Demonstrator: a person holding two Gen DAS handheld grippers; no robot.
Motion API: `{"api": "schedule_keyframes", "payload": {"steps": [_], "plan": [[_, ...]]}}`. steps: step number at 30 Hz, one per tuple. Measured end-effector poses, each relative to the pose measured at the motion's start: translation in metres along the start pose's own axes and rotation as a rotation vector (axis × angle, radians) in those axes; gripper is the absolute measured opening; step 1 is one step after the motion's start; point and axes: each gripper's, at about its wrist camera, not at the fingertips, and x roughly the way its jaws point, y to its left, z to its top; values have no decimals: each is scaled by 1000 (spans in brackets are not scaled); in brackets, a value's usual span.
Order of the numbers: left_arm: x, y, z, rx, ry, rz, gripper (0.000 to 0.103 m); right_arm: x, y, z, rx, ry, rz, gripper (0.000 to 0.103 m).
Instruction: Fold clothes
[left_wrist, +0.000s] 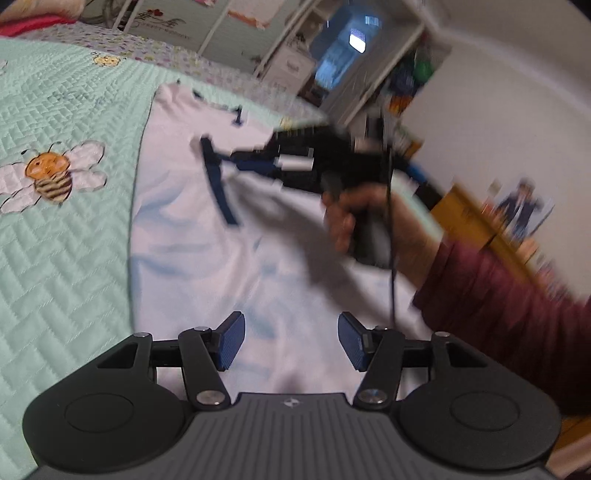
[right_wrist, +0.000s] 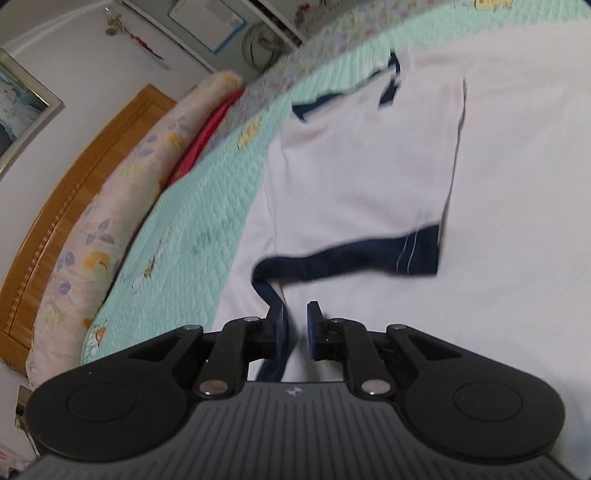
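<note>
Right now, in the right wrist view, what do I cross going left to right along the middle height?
wooden headboard → floral pillow → green quilt → white shirt

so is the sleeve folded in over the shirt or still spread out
Folded in: the sleeve lies across the white shirt, its navy cuff on the body.

The shirt (right_wrist: 369, 177) is white with a dark navy sleeve cuff (right_wrist: 354, 258). Under the shirt, the quilt (left_wrist: 66, 229) is mint green with an orange, black-striped bee (left_wrist: 51, 177). Beside the quilt, the headboard (right_wrist: 85, 177) is orange-brown wood.
</note>
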Motion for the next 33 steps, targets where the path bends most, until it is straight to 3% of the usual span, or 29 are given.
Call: {"api": "schedule_keyframes", "payload": {"steps": [2, 5, 8, 13, 18, 22, 26, 30, 33], "plan": [[3, -2, 10, 18, -33, 15, 59, 3, -4, 0, 35, 43, 46, 22], [14, -1, 23, 34, -64, 30, 59, 10, -5, -6, 41, 66, 41, 36], [35, 4, 30, -5, -53, 54, 59, 14, -4, -7, 39, 30, 42, 36], [65, 10, 30, -14, -21, 10, 59, 5, -8, 2, 67, -6, 62, 36], [84, 22, 23, -57, -16, -49, 59, -5, 13, 32, -111, -70, 18, 36], [84, 31, 22, -56, -2, -103, 59, 28, 37, 76, -227, -83, -36, 36], [69, 58, 22, -185, -88, -147, 65, 78, 58, 122, -287, -82, -75, 36], [68, 67, 16, -177, -80, -111, 65, 128, 74, 154, -337, -92, -145, 35], [68, 59, 10, -99, -77, -87, 65, 166, 84, 175, -382, -75, -180, 35]]}}
